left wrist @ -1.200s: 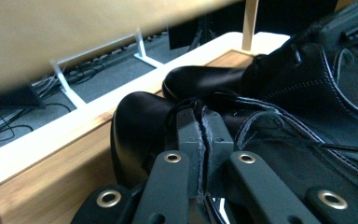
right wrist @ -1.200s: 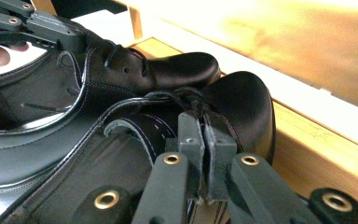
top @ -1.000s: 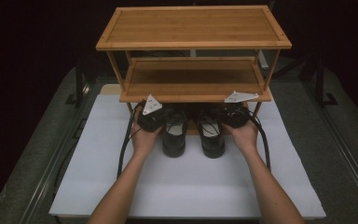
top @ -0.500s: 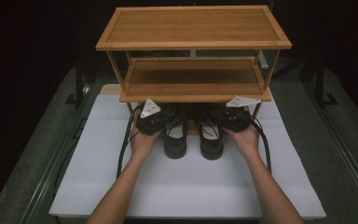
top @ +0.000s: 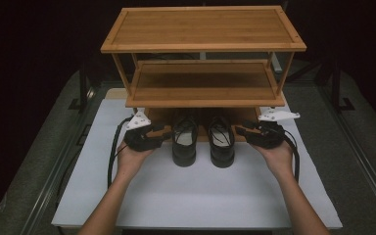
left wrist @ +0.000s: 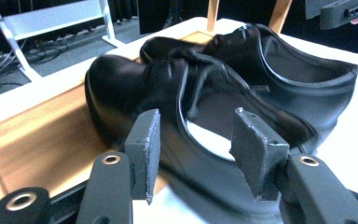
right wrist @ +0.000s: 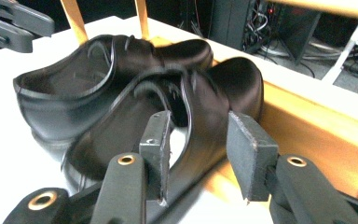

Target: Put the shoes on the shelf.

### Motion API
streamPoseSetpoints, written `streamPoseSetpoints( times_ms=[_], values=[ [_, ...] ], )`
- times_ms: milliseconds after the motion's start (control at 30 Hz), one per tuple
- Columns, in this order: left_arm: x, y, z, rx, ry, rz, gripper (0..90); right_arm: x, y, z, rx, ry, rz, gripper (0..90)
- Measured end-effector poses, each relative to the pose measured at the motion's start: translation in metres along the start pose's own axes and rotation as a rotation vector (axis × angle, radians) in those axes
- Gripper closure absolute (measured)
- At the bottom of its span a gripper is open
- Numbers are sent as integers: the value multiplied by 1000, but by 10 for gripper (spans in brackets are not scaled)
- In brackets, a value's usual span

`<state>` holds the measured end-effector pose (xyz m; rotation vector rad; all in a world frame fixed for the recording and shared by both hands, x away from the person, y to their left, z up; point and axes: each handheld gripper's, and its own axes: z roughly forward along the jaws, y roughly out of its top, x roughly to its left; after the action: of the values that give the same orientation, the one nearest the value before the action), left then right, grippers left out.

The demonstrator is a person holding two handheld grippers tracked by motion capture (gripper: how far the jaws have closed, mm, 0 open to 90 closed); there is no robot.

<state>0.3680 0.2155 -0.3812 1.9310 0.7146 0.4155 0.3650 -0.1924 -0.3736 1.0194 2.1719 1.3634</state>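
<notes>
White table (top: 186,196), bamboo shoe rack (top: 203,44) at its far side.
Left gripper (top: 162,135) and right gripper (top: 240,130), jaws spread, flank the black dress shoes (top: 203,139), apparently to steady them.

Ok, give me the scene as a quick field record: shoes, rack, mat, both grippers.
left shoe: black lace-up, toe under the rack's bottom tier, heel toward the person
right shoe: black lace-up, beside the left shoe, same heading
rack: bamboo, tiered; top and middle shelves bare
mat: white, under the rack and shoes
left hand-held gripper: open, jaws straddling the left shoe's outer side wall
right hand-held gripper: open, jaws straddling the right shoe's outer side wall
</notes>
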Motion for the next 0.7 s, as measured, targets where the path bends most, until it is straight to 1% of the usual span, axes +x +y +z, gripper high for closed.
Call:
streamPoseSetpoints(
  times_ms=[33,67,133,167,200,233,267,300,333,367,400,433,467,500,533,567,600,633,667,700],
  values=[
    [-2,-5,-3,15,2,1,531,0,-4,-3,3,-4,4,595],
    [-4,-13,-6,35,-1,3,534,0,-13,-9,6,-7,8,595],
    [-6,-23,-6,64,-4,5,539,0,-22,-12,16,-8,21,596],
    [-8,-27,-6,80,-1,12,543,0,-28,-13,23,-10,25,596],
    [-9,-32,-5,89,0,8,550,-1,-33,-13,30,-7,35,602],
    [-9,-32,-5,89,0,8,550,-1,-39,-13,38,-4,40,604],
    [-9,-37,-4,101,-9,5,547,-1,-44,-12,46,7,41,604],
    [-12,-44,1,131,-18,10,542,0,-49,-10,60,16,41,604],
    [-14,-47,3,143,-22,17,529,0,-53,-7,78,24,36,603],
    [-16,-49,6,149,-26,25,515,1,-57,-5,97,36,38,587],
    [-16,-49,6,149,-26,25,501,1,-57,-5,97,36,38,587],
    [-18,-50,8,157,-36,36,501,1,-61,-2,113,55,43,565],
    [-20,-51,12,161,-52,37,473,2,-66,1,134,76,43,517],
    [-22,-51,14,162,-61,36,453,3,-68,3,141,90,48,482],
    [-23,-52,16,166,-61,41,419,4,-70,5,152,108,52,440],
    [-24,-52,17,167,-68,38,372,5,-72,7,161,124,51,413],
    [-24,-52,17,167,-68,38,339,5,-72,7,161,124,51,413],
    [-25,-52,19,169,-73,42,339,6,-73,9,172,137,47,384],
    [-27,-52,22,170,-77,39,261,10,-75,14,196,156,42,311],
    [-27,-52,22,170,-77,39,245,12,-75,17,202,162,39,292]
  ],
)
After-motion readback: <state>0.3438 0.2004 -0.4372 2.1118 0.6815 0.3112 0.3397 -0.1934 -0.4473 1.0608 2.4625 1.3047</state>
